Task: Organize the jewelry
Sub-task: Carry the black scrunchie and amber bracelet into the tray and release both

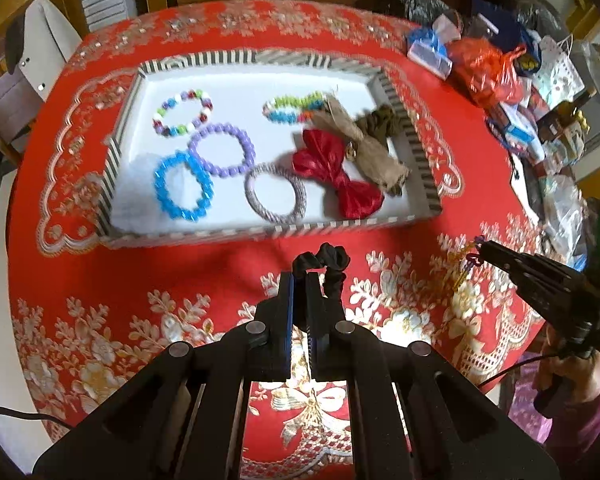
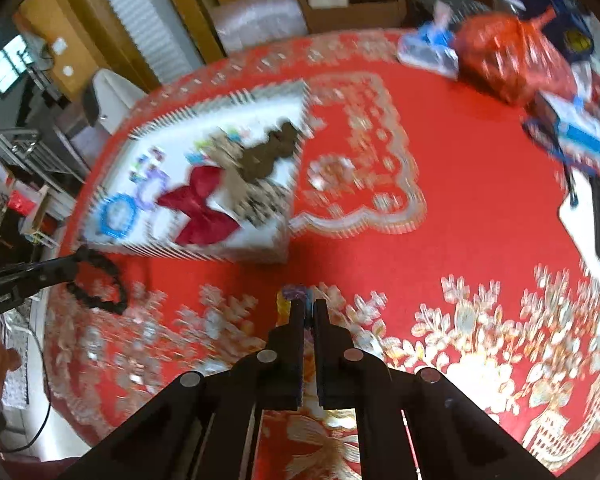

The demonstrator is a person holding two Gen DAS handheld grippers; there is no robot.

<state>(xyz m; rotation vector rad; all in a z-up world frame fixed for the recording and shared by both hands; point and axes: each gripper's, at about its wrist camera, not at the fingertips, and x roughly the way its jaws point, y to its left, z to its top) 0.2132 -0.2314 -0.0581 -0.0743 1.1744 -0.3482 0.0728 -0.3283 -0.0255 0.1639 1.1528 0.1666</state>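
Note:
A striped-rim white tray sits on the red tablecloth, also in the right wrist view. In it lie beaded bracelets, among them a blue one and a purple one, a grey ring bracelet, a red bow, a tan bow and a brown scrunchie. My left gripper is shut on a black scrunchie in front of the tray. My right gripper is shut on a small multicoloured beaded piece, right of the tray; it also shows in the left wrist view.
A pile of bags, boxes and packets crowds the table's right side. A chair stands at the far left. The red embroidered cloth covers the round table.

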